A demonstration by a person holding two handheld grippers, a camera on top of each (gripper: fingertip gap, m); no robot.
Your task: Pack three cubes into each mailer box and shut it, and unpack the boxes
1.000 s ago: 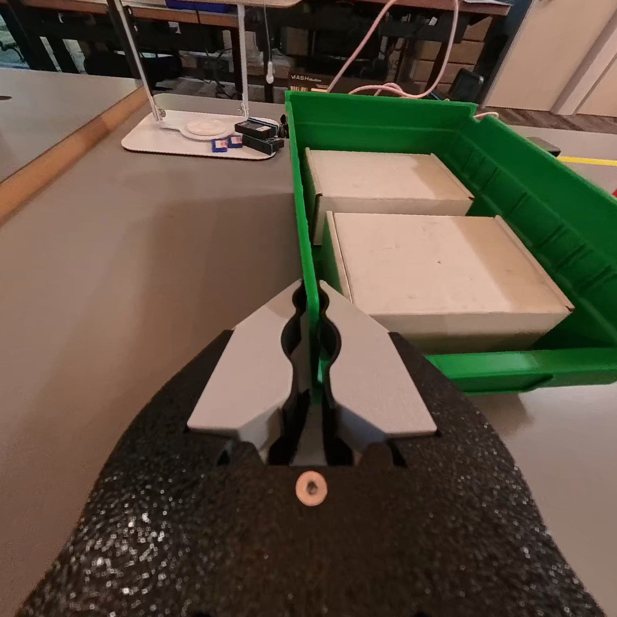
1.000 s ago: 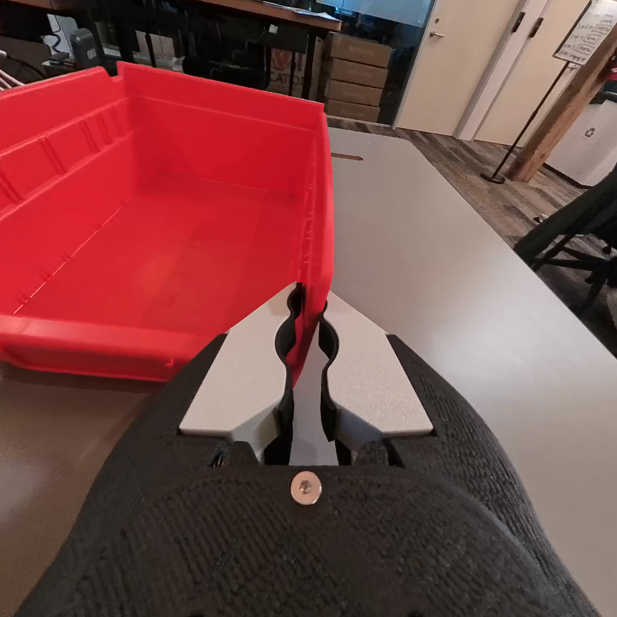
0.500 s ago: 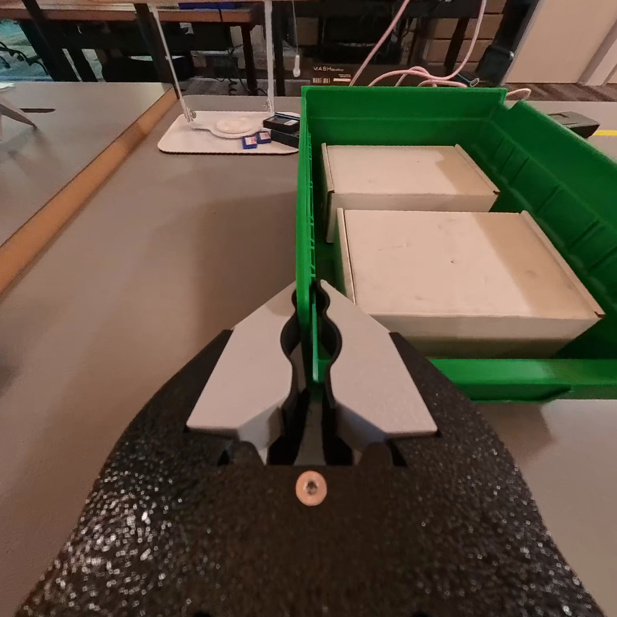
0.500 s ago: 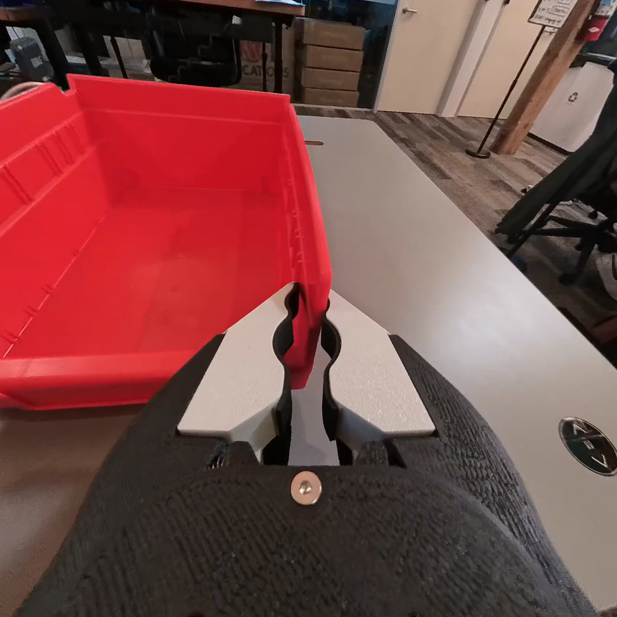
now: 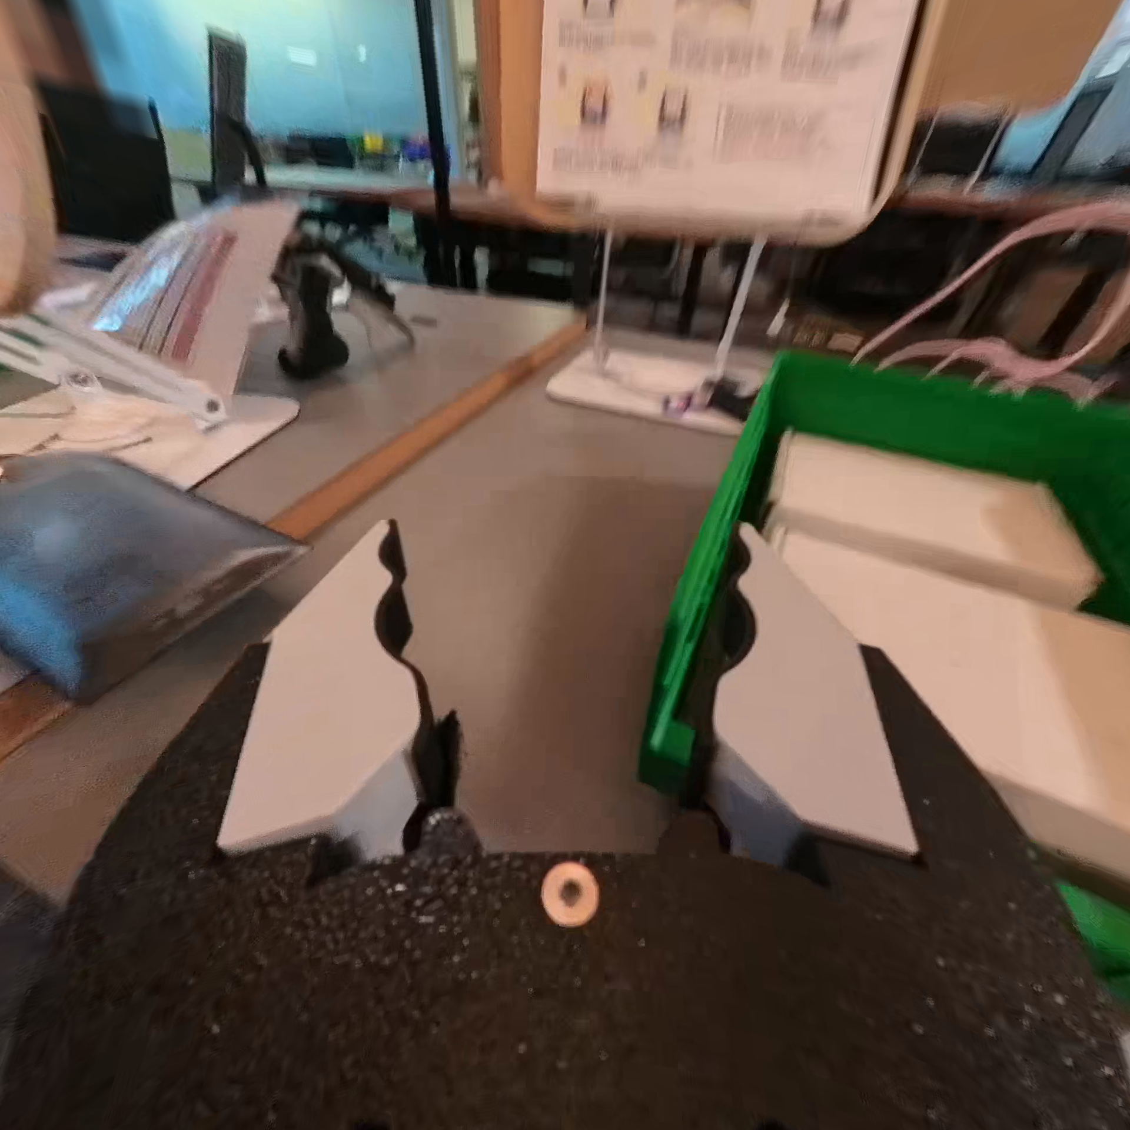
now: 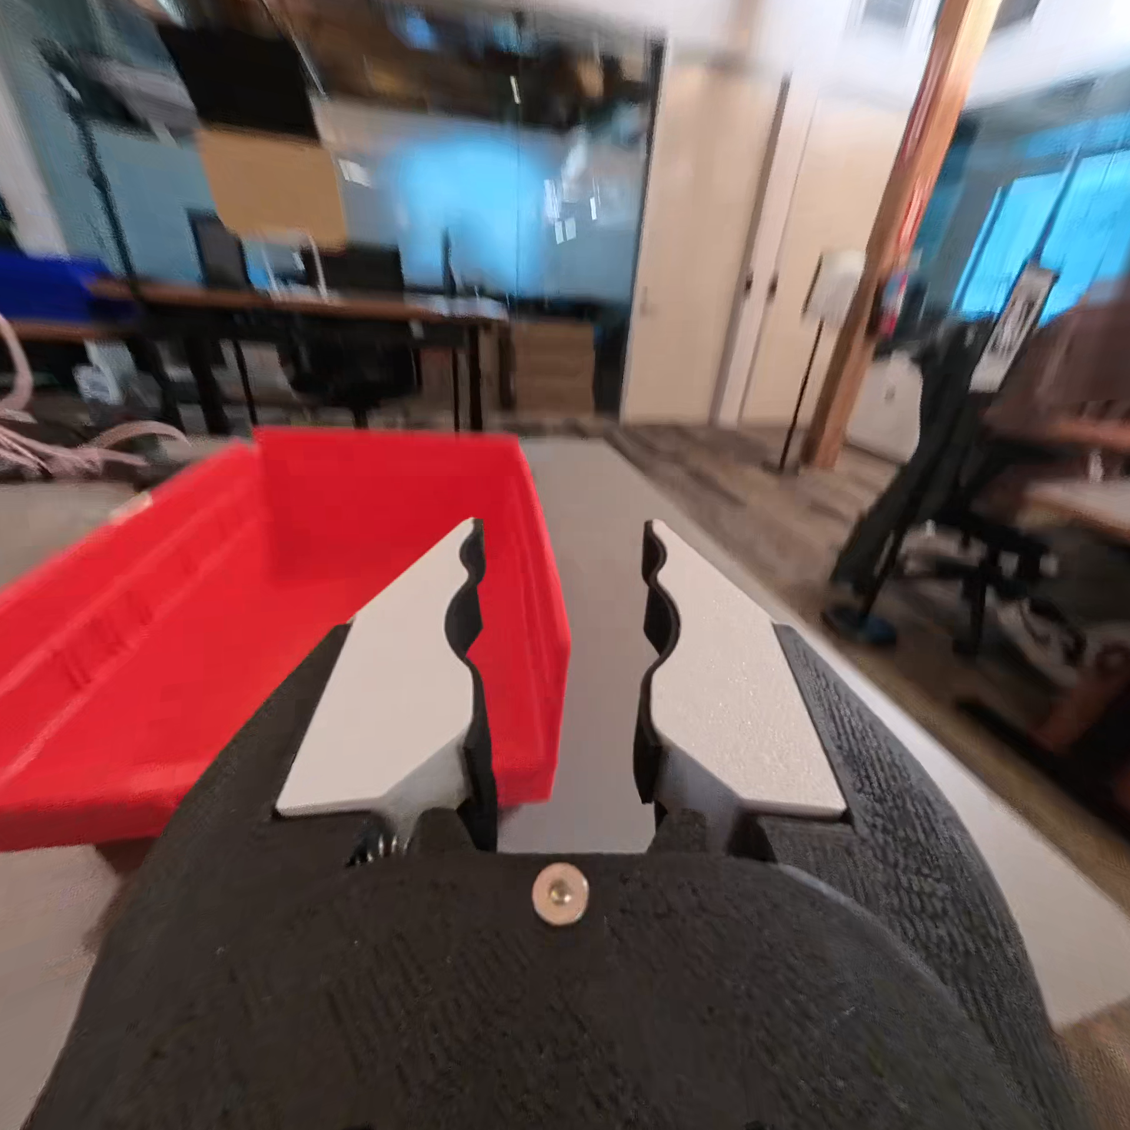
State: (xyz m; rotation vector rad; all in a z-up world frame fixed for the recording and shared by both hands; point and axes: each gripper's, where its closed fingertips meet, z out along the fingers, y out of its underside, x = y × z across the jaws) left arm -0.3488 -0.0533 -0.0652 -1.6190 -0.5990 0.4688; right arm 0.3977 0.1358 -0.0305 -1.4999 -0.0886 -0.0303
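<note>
In the left wrist view, my left gripper (image 5: pixel 565 529) is wide open and holds nothing. The left wall of the green bin (image 5: pixel 703 611) stands just inside its right finger (image 5: pixel 789 685), with no pad pressing on it. Two closed white mailer boxes (image 5: pixel 905 526) (image 5: pixel 954 685) lie in that bin. In the right wrist view, my right gripper (image 6: pixel 562 524) is open. The right wall of the red bin (image 6: pixel 526 642) stands between its fingers, next to the left finger (image 6: pixel 397 691) and clear of the right one. The red bin shows nothing inside. No cubes are in view.
A white stand base (image 5: pixel 636 382) with small items and a sign board sits beyond the green bin. A blue-grey object (image 5: pixel 92 568) lies at the left past a wooden strip (image 5: pixel 428 434). The table's right edge and a chair (image 6: pixel 978 520) are right of the red bin. The grippers' ends are close to 75 cm from one another.
Both grippers were shut on the bin walls, left on green, right on red. Both have opened and let go, and both views have swung upward with motion blur.
</note>
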